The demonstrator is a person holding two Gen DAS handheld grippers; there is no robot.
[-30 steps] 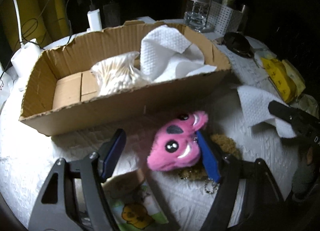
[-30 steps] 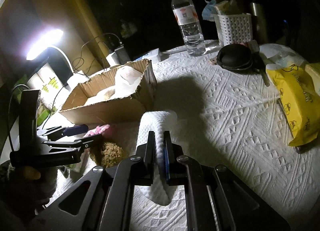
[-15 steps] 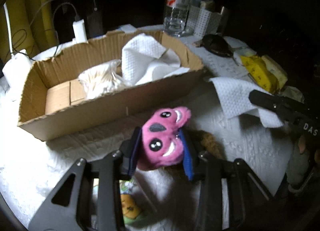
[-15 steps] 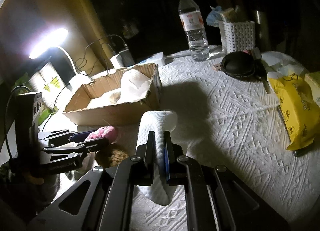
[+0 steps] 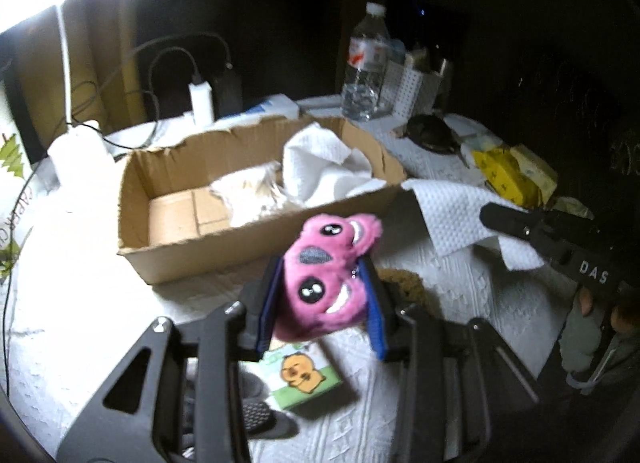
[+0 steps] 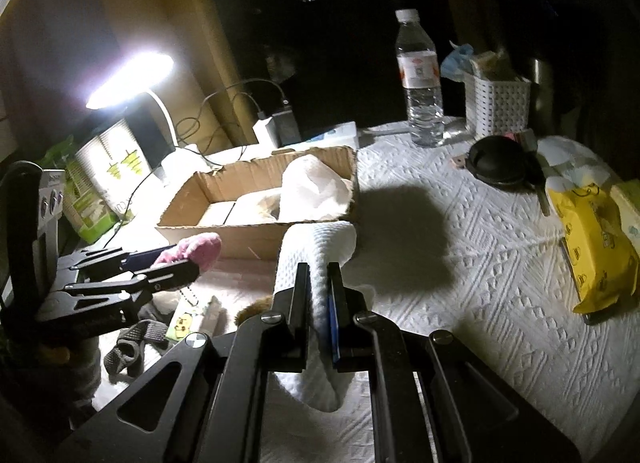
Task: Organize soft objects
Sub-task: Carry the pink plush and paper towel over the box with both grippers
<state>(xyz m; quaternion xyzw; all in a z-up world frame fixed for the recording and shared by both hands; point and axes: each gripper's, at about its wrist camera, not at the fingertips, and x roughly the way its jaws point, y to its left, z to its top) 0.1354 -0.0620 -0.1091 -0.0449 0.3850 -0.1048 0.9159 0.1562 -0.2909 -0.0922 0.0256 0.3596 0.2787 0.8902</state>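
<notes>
A: Nearest, what do I hold?
B: My left gripper (image 5: pixel 322 299) pinches the pink plush toy (image 5: pixel 326 283); my right gripper (image 6: pixel 318 299) clamps a paper towel (image 6: pixel 316 247).
A: Beyond?
B: The cardboard box (image 5: pixel 200 239) already holds tissue; both items remain outside.

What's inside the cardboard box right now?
The cardboard box holds a crumpled white paper towel and a clear bag of pale stuff; part of its floor is bare. Anything beneath them is covered.

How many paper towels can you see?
2. One paper towel sits crumpled in the cardboard box; another paper towel is pinched in the right gripper. More may hide underneath.
</notes>
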